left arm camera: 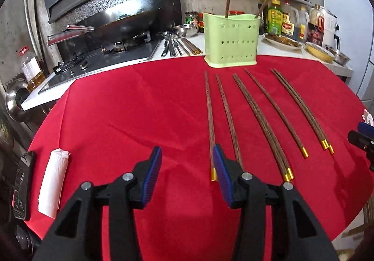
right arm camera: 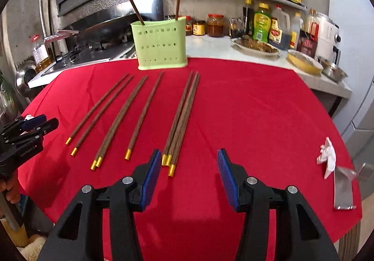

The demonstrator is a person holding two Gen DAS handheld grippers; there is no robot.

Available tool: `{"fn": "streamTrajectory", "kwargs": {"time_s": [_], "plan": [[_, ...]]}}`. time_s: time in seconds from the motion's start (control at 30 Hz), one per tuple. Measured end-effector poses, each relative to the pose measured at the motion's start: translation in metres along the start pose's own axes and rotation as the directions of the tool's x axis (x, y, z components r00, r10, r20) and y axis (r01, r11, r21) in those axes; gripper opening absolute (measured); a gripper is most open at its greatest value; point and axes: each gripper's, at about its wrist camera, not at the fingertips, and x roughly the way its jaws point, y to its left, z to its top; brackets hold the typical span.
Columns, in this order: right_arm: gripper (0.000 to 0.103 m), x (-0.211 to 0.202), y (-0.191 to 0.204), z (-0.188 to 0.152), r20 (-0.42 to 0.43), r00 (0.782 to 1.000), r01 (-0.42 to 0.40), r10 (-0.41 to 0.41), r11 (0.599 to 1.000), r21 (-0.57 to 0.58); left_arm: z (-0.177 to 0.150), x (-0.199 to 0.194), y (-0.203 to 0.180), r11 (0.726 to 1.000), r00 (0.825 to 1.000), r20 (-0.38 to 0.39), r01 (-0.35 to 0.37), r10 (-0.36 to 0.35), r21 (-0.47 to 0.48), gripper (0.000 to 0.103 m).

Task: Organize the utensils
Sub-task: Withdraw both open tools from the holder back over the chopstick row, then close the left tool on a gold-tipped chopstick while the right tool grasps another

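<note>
Several dark wooden chopsticks with gold ends (left arm camera: 264, 118) (right arm camera: 138, 116) lie in a row on the red tablecloth (left arm camera: 140, 121) (right arm camera: 245, 109). A green perforated utensil holder (left arm camera: 231, 39) (right arm camera: 160, 44) stands at the cloth's far edge with two chopsticks upright in it. My left gripper (left arm camera: 187, 158) is open and empty, just left of the leftmost chopstick. My right gripper (right arm camera: 189, 160) is open and empty, with a bunch of three chopsticks (right arm camera: 182, 118) ending beside its left finger. Each gripper shows at the edge of the other's view.
A white paper roll (left arm camera: 53, 184) and a phone (left arm camera: 22, 184) lie at the cloth's left. Crumpled paper (right arm camera: 327, 158) and a metal stand (right arm camera: 342, 188) lie at the right. Behind are a stove with a wok (left arm camera: 121, 20), bottles and dishes (right arm camera: 275, 25).
</note>
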Motion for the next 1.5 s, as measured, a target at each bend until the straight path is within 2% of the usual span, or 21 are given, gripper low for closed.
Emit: {"fn": "streamTrajectory", "kwargs": {"time_s": [0.37,0.5,0.63,0.73,0.87,1.0,1.07,1.33,1.4,1.47,1.5], "plan": [[0.05,0.008,-0.007,0.009,-0.006,1.0,-0.01,0.011,1.0,0.027,0.012,0.011,-0.006,1.0,1.0,-0.022,0.014,-0.013,0.013,0.045],[0.032,0.013,-0.004,0.008,-0.03,0.999,-0.029,0.029,0.999,0.014,0.01,0.015,-0.003,1.0,0.999,-0.041,0.026,-0.026,-0.003,0.045],[0.031,0.024,0.0,0.008,-0.064,0.996,-0.063,0.064,0.998,0.013,0.008,0.019,-0.003,0.999,0.997,-0.062,0.052,-0.052,-0.013,0.045],[0.028,0.036,0.001,0.01,-0.082,0.994,-0.065,0.067,0.998,0.026,0.008,0.023,-0.005,0.999,0.997,-0.067,0.045,-0.046,-0.007,0.045],[0.024,0.052,0.0,0.013,-0.101,0.993,-0.05,0.055,0.998,0.046,0.009,0.023,-0.002,0.999,0.997,-0.063,0.046,-0.047,-0.019,0.045],[0.018,0.057,-0.004,0.011,-0.106,0.994,0.007,-0.004,1.0,0.03,0.011,0.023,0.001,0.999,0.997,-0.059,0.043,-0.045,-0.03,0.045],[0.02,0.055,-0.009,0.01,-0.1,0.994,0.037,-0.033,0.999,0.035,0.011,0.024,0.002,0.999,0.997,-0.059,0.041,-0.043,-0.032,0.045],[0.02,0.049,-0.015,0.0,-0.085,0.996,-0.018,0.022,0.999,0.047,0.004,0.031,-0.009,0.994,0.989,-0.1,0.109,-0.109,-0.011,0.045],[0.019,0.049,-0.012,-0.001,-0.075,0.997,-0.009,0.011,1.0,0.03,0.003,0.031,-0.013,0.993,0.988,-0.103,0.114,-0.114,0.001,0.041],[0.016,0.048,-0.012,-0.001,-0.07,0.998,-0.003,0.005,1.0,0.025,0.001,0.034,-0.017,0.993,0.987,-0.118,0.114,-0.111,0.012,0.028],[0.014,0.048,-0.012,-0.001,-0.069,0.998,-0.004,0.006,1.0,0.025,0.0,0.036,-0.019,0.993,0.985,-0.128,0.115,-0.112,0.016,0.025]]}}
